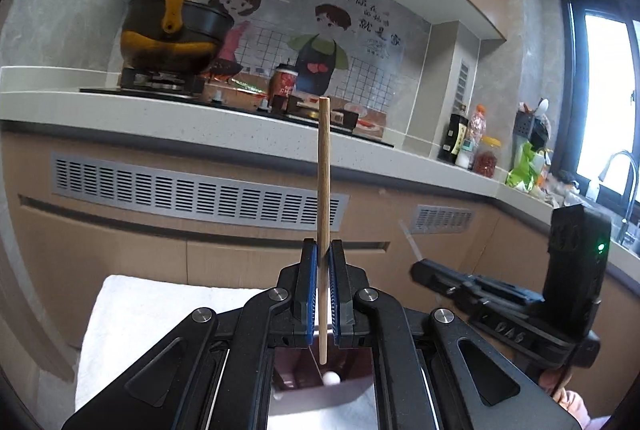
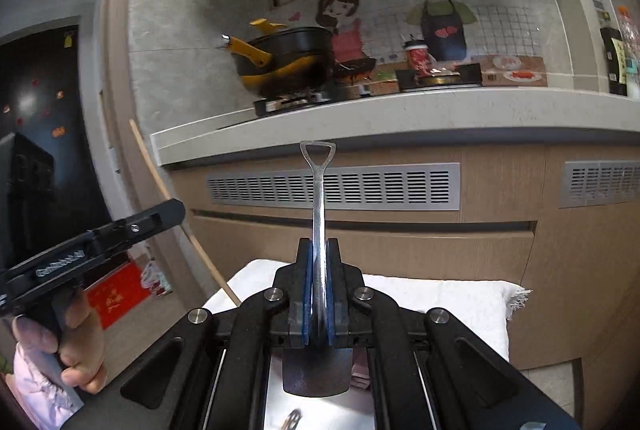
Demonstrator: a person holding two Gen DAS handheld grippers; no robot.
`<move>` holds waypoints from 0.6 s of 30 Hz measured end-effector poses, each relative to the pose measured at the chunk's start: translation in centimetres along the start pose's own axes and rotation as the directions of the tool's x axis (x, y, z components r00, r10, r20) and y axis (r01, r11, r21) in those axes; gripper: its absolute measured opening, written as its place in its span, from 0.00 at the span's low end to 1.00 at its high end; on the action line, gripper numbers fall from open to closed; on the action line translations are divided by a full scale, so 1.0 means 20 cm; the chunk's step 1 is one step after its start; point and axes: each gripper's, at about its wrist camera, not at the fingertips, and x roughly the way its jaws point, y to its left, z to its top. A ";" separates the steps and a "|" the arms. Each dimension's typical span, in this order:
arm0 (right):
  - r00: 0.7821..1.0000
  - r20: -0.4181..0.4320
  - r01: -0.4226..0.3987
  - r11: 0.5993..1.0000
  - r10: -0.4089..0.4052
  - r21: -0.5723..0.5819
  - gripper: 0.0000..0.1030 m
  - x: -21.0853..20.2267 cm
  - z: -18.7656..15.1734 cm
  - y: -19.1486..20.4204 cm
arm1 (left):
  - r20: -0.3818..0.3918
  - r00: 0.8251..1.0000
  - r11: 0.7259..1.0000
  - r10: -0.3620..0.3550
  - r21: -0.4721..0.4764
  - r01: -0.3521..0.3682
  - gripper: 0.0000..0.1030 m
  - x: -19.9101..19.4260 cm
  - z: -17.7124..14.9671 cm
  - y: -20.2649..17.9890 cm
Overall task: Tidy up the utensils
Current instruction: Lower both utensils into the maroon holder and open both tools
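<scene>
Two near-level grippers, left gripper (image 1: pixel 323 258) clenched on upright chopstick (image 1: pixel 323 165), right gripper (image 2: pixel 319 254) on upright metal spatula (image 2: pixel 318 197).

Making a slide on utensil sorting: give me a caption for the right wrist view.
Right gripper clamps a shovel-shaped metal spoon upright above the white towel, facing the kitchen counter.

Ahead: cabinet front (image 1: pixel 168 242) and overhanging counter edge (image 1: pixel 200 117) block forward travel for both grippers.
Below: white towel (image 1: pixel 132 318) with an open dark red box (image 1: pixel 304 370); open air lies above them.
Left gripper (image 1: pixel 323 250): upright chopstick (image 1: pixel 324 165) projects toward the counter edge.
Right gripper (image 2: pixel 319 250): metal spatula (image 2: pixel 319 197) projects likewise.
Between grippers: a gap, partly crossed by the chopstick.
</scene>
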 end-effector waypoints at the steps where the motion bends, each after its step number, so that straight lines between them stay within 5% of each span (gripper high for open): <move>1: 1.000 -0.006 0.007 1.000 -0.007 0.009 0.04 0.04 -0.02 -0.03 | -0.005 1.000 1.000 0.007 0.003 -0.007 0.06 0.04 0.00 0.01; 10: 0.993 -0.099 0.070 0.997 -0.068 0.021 0.11 0.33 -0.19 -0.14 | -0.192 0.981 0.998 0.001 -0.065 -0.014 0.08 0.37 -0.18 0.15; 14: 0.982 -0.166 0.098 0.995 -0.091 0.034 0.24 0.34 -0.29 -0.19 | -0.264 0.964 0.996 0.019 -0.085 -0.042 0.13 0.41 -0.28 0.20; 16: 0.977 -0.183 0.118 0.993 -0.110 0.031 0.31 0.31 -0.34 -0.20 | -0.283 0.959 0.994 0.027 -0.090 -0.055 0.24 0.39 -0.32 0.22; 18: 0.971 -0.196 0.147 0.989 -0.138 0.028 0.49 0.26 -0.39 -0.21 | -0.293 0.955 0.994 0.043 -0.082 -0.070 0.33 0.34 -0.37 0.23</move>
